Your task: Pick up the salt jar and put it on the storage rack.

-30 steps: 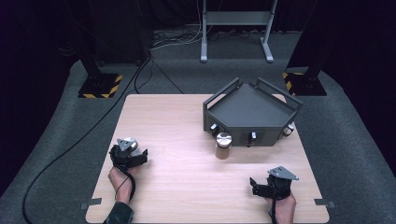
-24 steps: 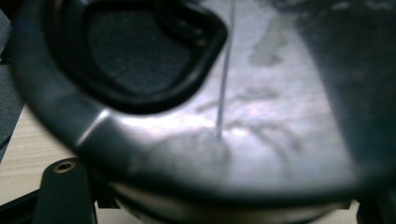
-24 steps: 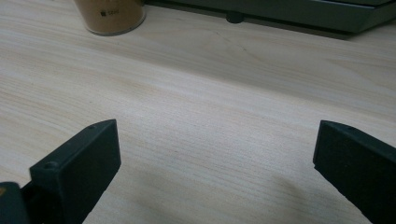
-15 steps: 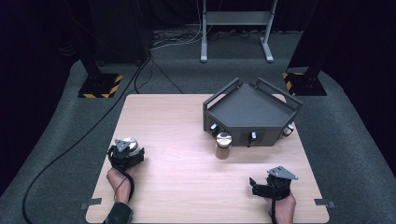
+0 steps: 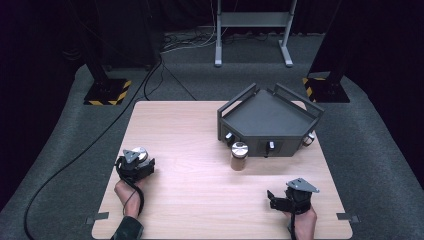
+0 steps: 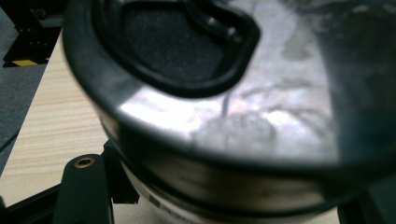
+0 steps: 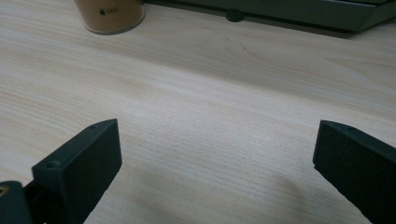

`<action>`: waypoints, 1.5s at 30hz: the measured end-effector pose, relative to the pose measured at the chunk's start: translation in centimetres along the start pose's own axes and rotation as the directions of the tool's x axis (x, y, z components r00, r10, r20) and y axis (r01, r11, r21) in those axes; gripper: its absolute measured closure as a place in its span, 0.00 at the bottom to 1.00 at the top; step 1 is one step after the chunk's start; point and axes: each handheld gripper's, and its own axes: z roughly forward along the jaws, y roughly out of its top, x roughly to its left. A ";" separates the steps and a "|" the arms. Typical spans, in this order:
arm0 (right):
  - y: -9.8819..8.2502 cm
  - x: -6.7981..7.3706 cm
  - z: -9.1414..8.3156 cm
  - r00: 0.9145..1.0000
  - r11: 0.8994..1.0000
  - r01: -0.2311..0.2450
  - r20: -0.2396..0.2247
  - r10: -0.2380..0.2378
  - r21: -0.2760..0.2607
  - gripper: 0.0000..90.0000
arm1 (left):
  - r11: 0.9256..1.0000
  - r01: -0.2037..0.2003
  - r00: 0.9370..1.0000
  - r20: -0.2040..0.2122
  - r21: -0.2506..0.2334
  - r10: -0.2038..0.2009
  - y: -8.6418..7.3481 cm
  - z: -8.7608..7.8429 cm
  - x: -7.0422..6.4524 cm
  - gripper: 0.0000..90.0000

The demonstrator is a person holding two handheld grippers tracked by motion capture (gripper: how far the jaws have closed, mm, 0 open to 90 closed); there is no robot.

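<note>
On the wooden table (image 5: 200, 130), seen from the high view, the left gripper (image 5: 136, 161) sits at about eight o'clock, near the left edge, with the person's left hand (image 5: 126, 192) behind it. Its jaws have just been closing and now clamp a small jar with a silver lid (image 5: 139, 154). In the left gripper view that jar (image 6: 224, 140) looms very close and blurred, its shiny metal lid carrying a black oval insert, its body standing between the two black jaws at the bottom corners.

The right gripper (image 5: 286, 199) rests at about five o'clock, near the front edge, pointing toward nine o'clock. Its jaws stand wide apart with nothing between them; in the right gripper view (image 7: 215, 182) bare wood lies between the two black pads.

A second jar (image 5: 239, 156), brown with a silver lid, stands upright just right of the table's centre, touching or just beside the front wall of a dark grey tray (image 5: 270, 120) that fills the two o'clock part of the table. The right gripper view shows that brown jar (image 7: 109, 16) at its eleven o'clock, well apart from the open jaws.
</note>
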 end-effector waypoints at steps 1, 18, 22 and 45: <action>0.0 0.0 0.0 1.000 1.000 0.000 0.000 0.000 0.000 0.00 | 1.000 0.001 1.000 0.003 -0.003 -0.001 0.0 -0.1 0.0 0.35; 0.1 0.0 0.0 1.000 1.000 0.004 -0.001 -0.004 0.004 0.00 | 0.998 -0.051 0.997 0.059 -0.032 0.053 1.3 -1.1 -1.5 0.35; 0.1 0.0 0.0 1.000 1.000 0.002 0.000 -0.002 0.003 0.00 | 0.997 -0.074 0.995 0.066 -0.030 0.076 1.8 -1.1 -2.0 0.35; 0.1 0.1 0.0 1.000 1.000 -0.002 0.005 0.002 0.005 0.00 | 0.992 -0.113 0.983 0.136 -0.055 0.120 3.7 -1.3 -3.9 0.35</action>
